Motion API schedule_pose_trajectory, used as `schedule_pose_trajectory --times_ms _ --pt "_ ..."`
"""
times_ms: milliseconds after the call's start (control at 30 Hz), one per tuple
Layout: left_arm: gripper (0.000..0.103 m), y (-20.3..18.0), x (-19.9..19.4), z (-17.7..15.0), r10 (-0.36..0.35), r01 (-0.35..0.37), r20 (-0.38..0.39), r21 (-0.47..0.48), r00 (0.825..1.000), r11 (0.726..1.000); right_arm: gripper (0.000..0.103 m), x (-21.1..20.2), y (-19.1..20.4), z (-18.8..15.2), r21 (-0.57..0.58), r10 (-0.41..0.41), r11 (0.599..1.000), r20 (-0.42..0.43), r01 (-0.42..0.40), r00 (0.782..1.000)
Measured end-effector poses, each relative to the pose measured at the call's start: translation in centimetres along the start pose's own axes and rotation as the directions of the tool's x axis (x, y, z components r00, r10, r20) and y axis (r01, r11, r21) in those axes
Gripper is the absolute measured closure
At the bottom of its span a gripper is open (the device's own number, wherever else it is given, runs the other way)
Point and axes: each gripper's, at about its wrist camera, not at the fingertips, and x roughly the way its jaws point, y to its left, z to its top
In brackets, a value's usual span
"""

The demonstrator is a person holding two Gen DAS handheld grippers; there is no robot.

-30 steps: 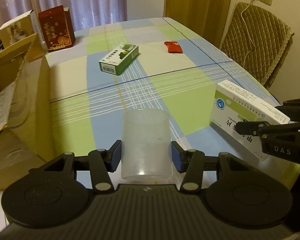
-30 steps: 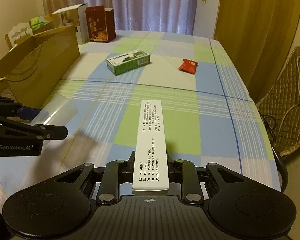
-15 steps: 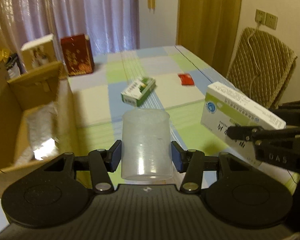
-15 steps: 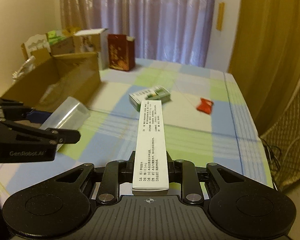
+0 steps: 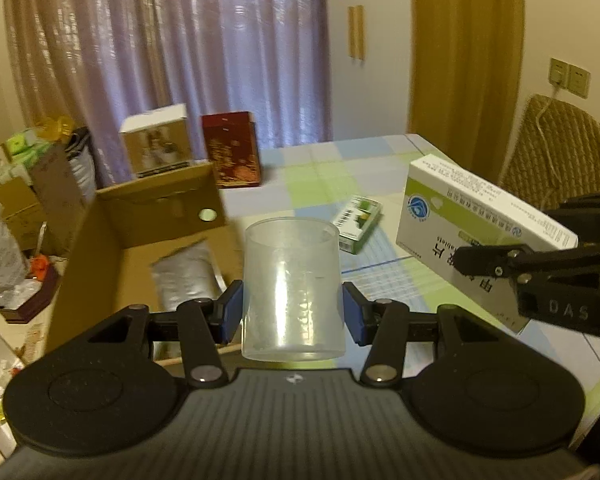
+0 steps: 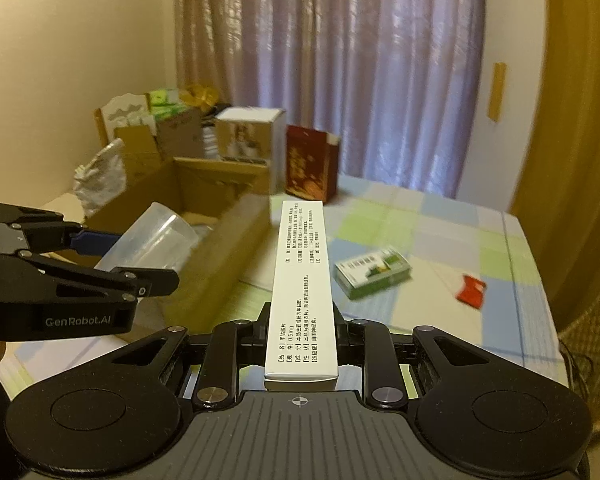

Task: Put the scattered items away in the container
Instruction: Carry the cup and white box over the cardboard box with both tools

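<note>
The left tongs (image 5: 293,312) clamp a clear, frosted plastic cup (image 5: 294,288), held upright in the air beside the open cardboard box (image 5: 100,240), where a silvery pouch (image 5: 188,280) lies. The right tongs (image 6: 300,332) grip a long white medicine box (image 6: 302,292) above the checked desk (image 6: 440,240), where a green box (image 6: 374,270) and a red packet (image 6: 471,290) lie farther off.
</note>
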Motion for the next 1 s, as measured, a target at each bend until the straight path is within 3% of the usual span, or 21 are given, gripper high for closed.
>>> schedule_pose_trajectory --times_ms 500,1000 --pt "0.057 8.9 -1.5 0.9 0.138 -0.138 0.014 -0.039 0.990 0.990 0.076 4.3 6.1 5.4 -0.042 0.150 0.988 0.032 -0.148 0.988" --pt "0.057 12.5 2.0 0.4 0.159 -0.160 -0.019 -0.038 0.987 0.986 0.076 10.2 7.9 6.2 -0.054 0.192 0.980 -0.027 -0.193 0.981"
